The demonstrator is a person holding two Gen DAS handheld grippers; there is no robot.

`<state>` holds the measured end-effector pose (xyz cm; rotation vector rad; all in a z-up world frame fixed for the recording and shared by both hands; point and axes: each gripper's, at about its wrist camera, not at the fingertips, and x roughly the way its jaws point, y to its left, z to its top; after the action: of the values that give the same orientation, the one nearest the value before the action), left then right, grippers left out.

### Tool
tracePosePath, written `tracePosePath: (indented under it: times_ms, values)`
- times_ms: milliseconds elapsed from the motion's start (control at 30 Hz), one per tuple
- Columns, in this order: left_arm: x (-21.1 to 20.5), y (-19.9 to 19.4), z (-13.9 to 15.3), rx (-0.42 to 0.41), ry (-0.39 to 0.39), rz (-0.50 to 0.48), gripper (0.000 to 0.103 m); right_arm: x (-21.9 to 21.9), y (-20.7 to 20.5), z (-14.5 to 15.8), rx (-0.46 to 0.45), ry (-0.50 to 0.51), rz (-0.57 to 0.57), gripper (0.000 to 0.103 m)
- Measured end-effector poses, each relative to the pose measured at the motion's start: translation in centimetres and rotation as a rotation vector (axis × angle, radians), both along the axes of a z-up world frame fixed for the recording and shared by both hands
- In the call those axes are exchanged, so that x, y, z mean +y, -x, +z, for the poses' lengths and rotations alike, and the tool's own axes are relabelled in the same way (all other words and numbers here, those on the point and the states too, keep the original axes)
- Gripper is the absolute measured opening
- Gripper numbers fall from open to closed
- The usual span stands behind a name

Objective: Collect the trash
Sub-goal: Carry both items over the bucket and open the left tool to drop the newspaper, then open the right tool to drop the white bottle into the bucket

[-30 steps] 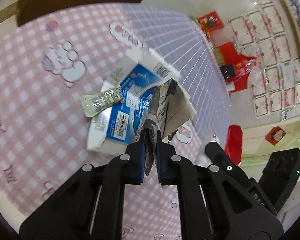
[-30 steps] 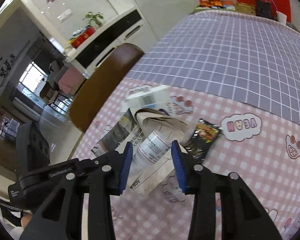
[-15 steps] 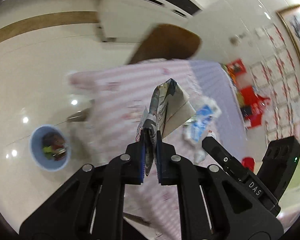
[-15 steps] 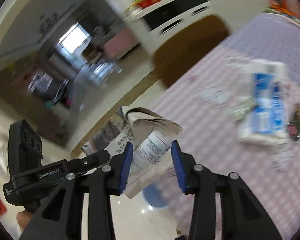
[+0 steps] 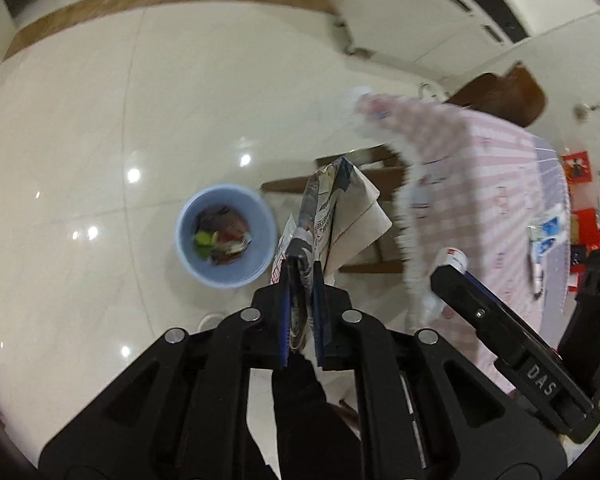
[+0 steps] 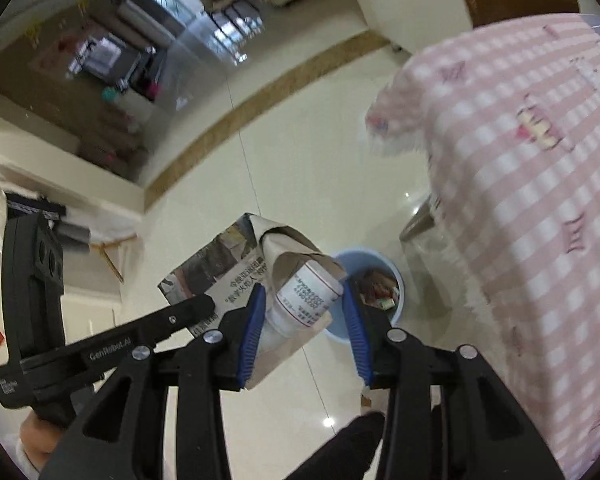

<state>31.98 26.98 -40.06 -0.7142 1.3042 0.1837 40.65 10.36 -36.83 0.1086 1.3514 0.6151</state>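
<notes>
Two grippers, each loaded with trash, over a tiled floor near a blue bin.
The left gripper (image 5: 302,280) is clenched on a folded newspaper (image 5: 336,208), which rises toward 12 o'clock from its pads; the blue bin (image 5: 188,254) stands on the floor at 10 o'clock of the fingertips, trash inside. The right gripper (image 6: 304,312) grasps a white labelled bottle (image 6: 306,300) with newspaper draped over it; the bin (image 6: 398,308) sits just beyond at 3 o'clock, beside the pink checked tablecloth (image 6: 520,200).
</notes>
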Motion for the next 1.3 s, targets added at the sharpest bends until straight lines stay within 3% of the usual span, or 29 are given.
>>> tracePosePath:
  times_ms: [300, 400, 433, 467, 867, 1300]
  values:
    - [1.7, -0.6, -3.6, 0.069, 0.047, 0.024, 0.014, 2.0, 1.2, -2.1, 0.041, 0.063, 0.019, 0.039]
    - [2.4, -0.9, -4.6, 0.089, 0.098, 0.036, 0.031, 2.3, 1.1, -2.5, 0.051, 0.068, 0.018, 0.039]
    - [2.6, -0.9, -4.8, 0.093, 0.098, 0.048, 0.053, 2.4, 0.9, -2.6, 0.055, 0.069, 0.017, 0.039]
    - [2.9, -0.8, -4.8, 0.091, 0.094, 0.053, 0.061, 2.5, 0.9, -2.8, 0.059, 0.069, 0.016, 0.039]
    - [3.5, -0.5, -3.4, 0.073, 0.082, 0.058, 0.061, 4.0, 0.2, -3.5, 0.059, 0.079, 0.029, 0.039]
    - [6.1, 1.5, -2.1, 0.065, 0.067, 0.129, 0.061, 6.2, 0.4, -3.7, 0.056, 0.079, 0.063, 0.039]
